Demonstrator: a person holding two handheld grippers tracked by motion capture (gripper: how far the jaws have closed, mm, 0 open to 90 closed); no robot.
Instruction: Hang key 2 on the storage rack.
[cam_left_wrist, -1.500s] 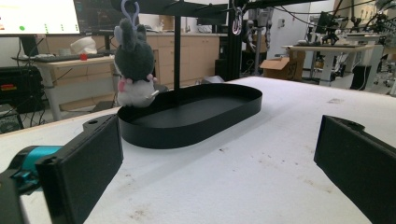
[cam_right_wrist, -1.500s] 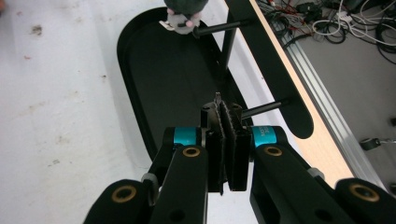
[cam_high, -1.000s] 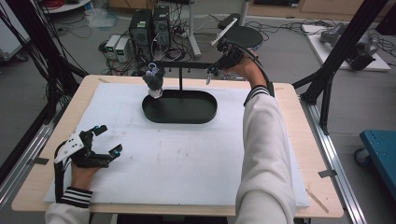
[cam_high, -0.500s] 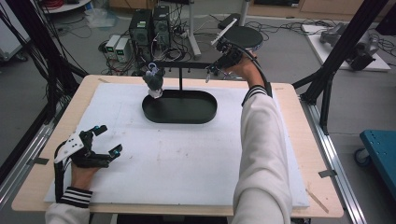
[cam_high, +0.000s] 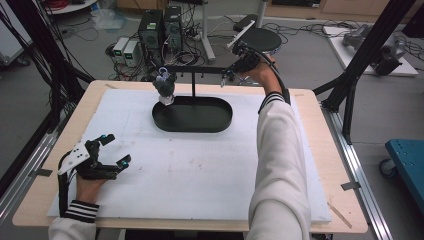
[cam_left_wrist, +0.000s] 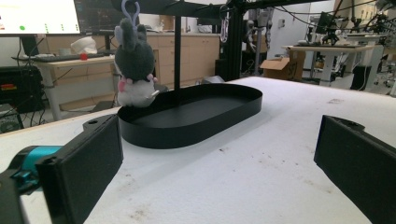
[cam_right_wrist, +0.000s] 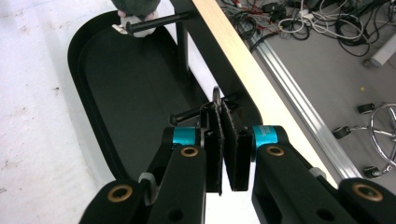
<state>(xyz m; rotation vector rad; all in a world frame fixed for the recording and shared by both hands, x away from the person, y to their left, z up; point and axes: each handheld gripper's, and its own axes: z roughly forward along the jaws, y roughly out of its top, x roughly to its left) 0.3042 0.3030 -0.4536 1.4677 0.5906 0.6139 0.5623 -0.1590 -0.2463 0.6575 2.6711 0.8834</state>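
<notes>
Plush keychain (cam_high: 164, 88) hanging from rack bar (cam_high: 197, 70) over bare black oval tray (cam_high: 192, 115)
Right gripper (cam_right_wrist: 218, 122) jaws pinching a metal ring (cam_right_wrist: 216, 95) at bar's end; left gripper (cam_high: 114, 149) jaws spread above desk (cam_high: 320, 130)

plush toy (cam_right_wrist: 135, 11) cut off at top edge

The white table (cam_high: 200, 175) lay bare between my left claw (cam_high: 112, 150) and the black oval tray (cam_high: 192, 116), so I had open passage there. Behind it, the tray's low wall, the upright post (cam_high: 193, 85) rising from the tray and the crossbar (cam_high: 195, 70) on top barred the far edge. A plush toy (cam_high: 164, 89) hung from the bar's left end, over the tray's left end. My right claw (cam_high: 227, 75), jaws nearly together, sat at the bar's right end; my white sleeve (cam_high: 277, 150) crossed the table's right side.
</notes>
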